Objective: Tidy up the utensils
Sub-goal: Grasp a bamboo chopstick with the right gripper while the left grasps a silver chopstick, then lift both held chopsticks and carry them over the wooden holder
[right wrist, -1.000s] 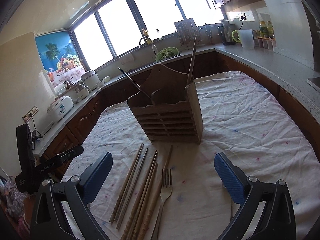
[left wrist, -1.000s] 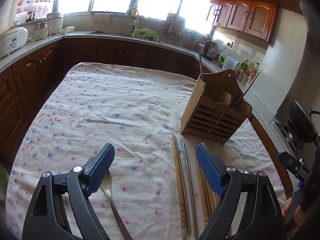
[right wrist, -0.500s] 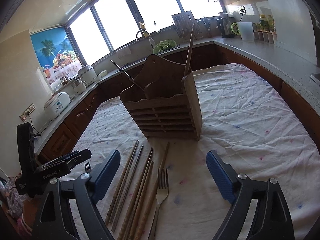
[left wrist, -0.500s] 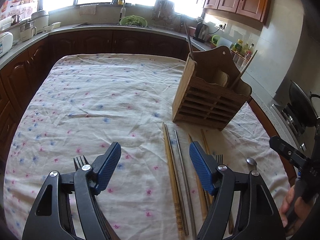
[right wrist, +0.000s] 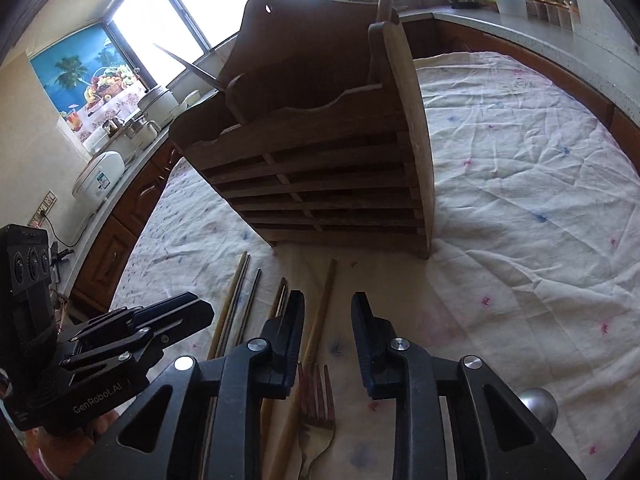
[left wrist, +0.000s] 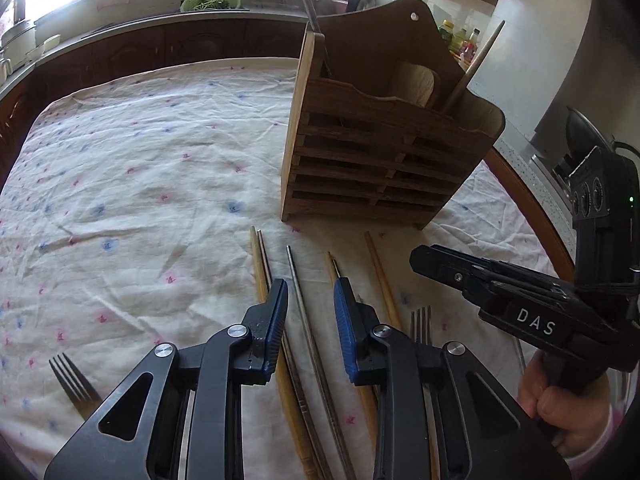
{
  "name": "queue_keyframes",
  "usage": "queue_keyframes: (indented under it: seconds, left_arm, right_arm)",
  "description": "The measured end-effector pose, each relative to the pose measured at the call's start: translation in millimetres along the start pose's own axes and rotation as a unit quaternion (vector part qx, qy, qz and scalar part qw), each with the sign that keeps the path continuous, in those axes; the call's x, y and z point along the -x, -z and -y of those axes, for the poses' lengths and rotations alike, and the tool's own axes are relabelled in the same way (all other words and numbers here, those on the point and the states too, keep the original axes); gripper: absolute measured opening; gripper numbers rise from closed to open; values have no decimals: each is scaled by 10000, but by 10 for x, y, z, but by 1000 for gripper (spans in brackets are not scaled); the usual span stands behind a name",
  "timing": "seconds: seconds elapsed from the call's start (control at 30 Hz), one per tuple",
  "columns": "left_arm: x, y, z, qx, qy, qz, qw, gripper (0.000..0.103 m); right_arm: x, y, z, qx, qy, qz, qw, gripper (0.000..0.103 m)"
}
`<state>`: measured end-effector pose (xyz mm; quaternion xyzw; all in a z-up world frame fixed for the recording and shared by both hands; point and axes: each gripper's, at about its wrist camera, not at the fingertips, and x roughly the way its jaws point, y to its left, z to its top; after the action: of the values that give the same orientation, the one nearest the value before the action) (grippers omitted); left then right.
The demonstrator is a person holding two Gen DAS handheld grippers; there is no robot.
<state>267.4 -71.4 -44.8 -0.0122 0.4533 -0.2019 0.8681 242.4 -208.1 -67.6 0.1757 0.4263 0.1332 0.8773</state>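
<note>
Chopsticks (left wrist: 298, 300) lie beside forks on the cloth before the wooden holder (left wrist: 384, 152). Thin, stiff, likely slippery: pinch mid-shaft. Left gripper (left wrist: 310, 312) and right gripper (right wrist: 328, 332) just narrowed, clasping nothing.

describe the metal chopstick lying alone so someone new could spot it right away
Start at the wooden utensil holder standing on the flowered tablecloth. Just in front of it lies a row of chopsticks, side by side. The metal chopstick is the thin grey one lying by itself between the left gripper fingers; its neighbours are mostly tan wood.
</note>
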Motion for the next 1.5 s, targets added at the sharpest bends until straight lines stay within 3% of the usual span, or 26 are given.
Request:
queue_keyframes:
  seconds: [0.17, 0.33, 0.57, 0.7, 0.87, 1.0, 1.1, 1.23, 1.5]
  left_arm:
    - [-233, -68, -12, -57, -68, -233, 9997, 18]
    - [-377, -16, -32, -201, -190, -405, 9988, 8]
    - [-224, 144, -119, -450, -138, -537, 9974, 8]
    - [-211, 126, -190, -298, -69, -588, 9978, 8]
    - [-311, 4, -129, -310, -253, -611, 9973, 8]
    - [-363, -37, -61, -466, -436, -585, 9962, 7]
    - [-369, -23, -1, -649, -597, -547, 9946, 6]
    - [-288, -7, -11, -494, -499, -482, 9964, 5]
    - [374, 56, -14, -271, -148, 122, 9994, 4]
  right_arm:
    - [-149, -72, -13, 38, 55, -86, 9999, 19]
    - [-225, -111, -13, 82, 85, -149, 9998, 18]
    - [-329, -80, -52, 252, 194, -243, 9992, 17]
    - [-347, -97, -88, 378, 292, -244, 9986, 17]
    - [-392, -120, -157, 677, 518, -256, 9960, 17]
    - [-386, -98, -196, 943, 772, -201, 9923, 10]
    - [-368, -100, -180, 872, 742, -183, 9933, 8]
    - [-273, -98, -87, 512, 378, -146, 9979, 6]
    - [326, -109, -50, 367, -52, 270, 9989, 5]
